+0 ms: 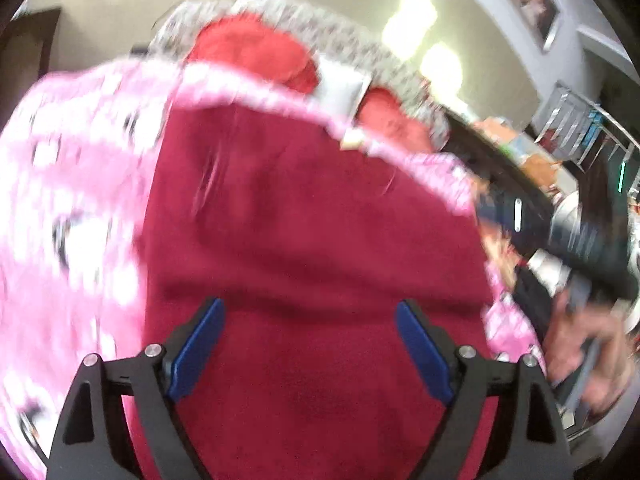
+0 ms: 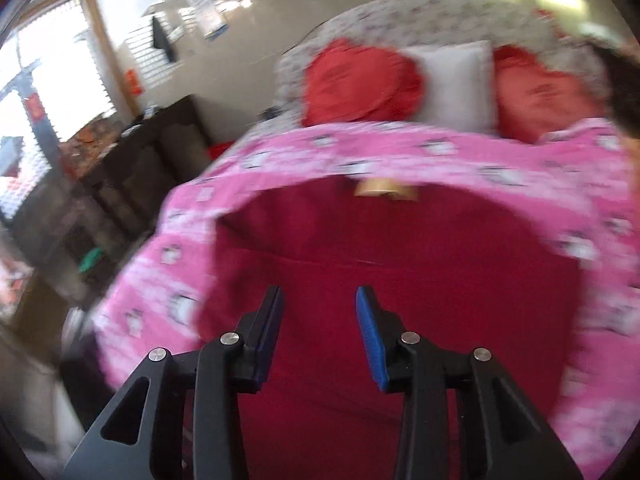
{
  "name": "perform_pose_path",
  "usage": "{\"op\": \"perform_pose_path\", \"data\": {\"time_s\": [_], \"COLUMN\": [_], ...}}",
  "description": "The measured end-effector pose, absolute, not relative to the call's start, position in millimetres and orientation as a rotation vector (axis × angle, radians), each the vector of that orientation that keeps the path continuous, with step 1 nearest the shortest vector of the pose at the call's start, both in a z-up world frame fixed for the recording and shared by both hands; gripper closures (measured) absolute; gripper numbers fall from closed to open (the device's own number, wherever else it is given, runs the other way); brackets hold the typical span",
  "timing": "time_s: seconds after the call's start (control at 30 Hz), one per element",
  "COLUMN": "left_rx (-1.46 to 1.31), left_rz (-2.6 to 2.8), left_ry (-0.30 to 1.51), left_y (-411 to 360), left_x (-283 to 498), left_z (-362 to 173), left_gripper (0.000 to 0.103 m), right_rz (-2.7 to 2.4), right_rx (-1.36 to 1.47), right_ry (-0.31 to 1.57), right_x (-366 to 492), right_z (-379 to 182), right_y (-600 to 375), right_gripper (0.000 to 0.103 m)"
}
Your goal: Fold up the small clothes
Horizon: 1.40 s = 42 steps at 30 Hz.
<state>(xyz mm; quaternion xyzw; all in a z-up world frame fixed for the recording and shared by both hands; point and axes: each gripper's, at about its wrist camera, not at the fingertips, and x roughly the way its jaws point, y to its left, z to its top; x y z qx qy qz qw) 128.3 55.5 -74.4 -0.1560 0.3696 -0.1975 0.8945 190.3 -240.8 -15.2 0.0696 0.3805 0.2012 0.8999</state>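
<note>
A dark red garment (image 1: 312, 232) lies spread on a pink patterned bedspread (image 1: 72, 184). It also shows in the right wrist view (image 2: 400, 240), with a tan label (image 2: 386, 189) at its far edge. My left gripper (image 1: 310, 344) is open and empty above the garment's near part. My right gripper (image 2: 320, 328) is open and empty above the same garment (image 2: 400, 240). Both views are blurred by motion. In the left wrist view the person's other hand (image 1: 588, 352) and its gripper body show at the right.
The pink bedspread (image 2: 400, 152) covers a bed. Two red pillows (image 2: 360, 84) and a white pillow (image 2: 456, 80) lie at the headboard (image 2: 420, 16). A dark cabinet (image 2: 132, 168) stands left of the bed. Cluttered furniture (image 1: 560, 152) stands at the right.
</note>
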Motion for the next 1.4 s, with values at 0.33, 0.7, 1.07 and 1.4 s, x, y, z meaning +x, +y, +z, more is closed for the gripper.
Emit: {"op": "perform_pose_path", "data": {"time_s": [0.33, 0.7, 1.07, 1.4], "left_rx": [-0.199, -0.189, -0.170, -0.175], "left_rz": [-0.215, -0.260, -0.287, -0.336], "left_ry": [0.960, 0.837, 0.831, 0.865], "left_y": [46.6, 45.5, 35.7, 64.4], "left_x": [233.0, 212.6, 218.5, 187.9], "left_z": [-106.1, -113.7, -113.5, -67.7], "left_gripper": [0.063, 0.053, 0.040, 0.028], "right_rz": [0.233, 0.313, 0.167, 0.235], "right_rx": [0.135, 0.230, 0.120, 0.049], "right_ry": [0.823, 0.902, 0.897, 0.855], "right_x": [160.7, 179.3, 247.3, 177.0], "right_z": [-55.4, -100.6, -83.4, -20.4], "right_y": [-369.2, -358.1, -333.7, -334.9], "right_gripper": [0.103, 0.103, 0.103, 0.103]}}
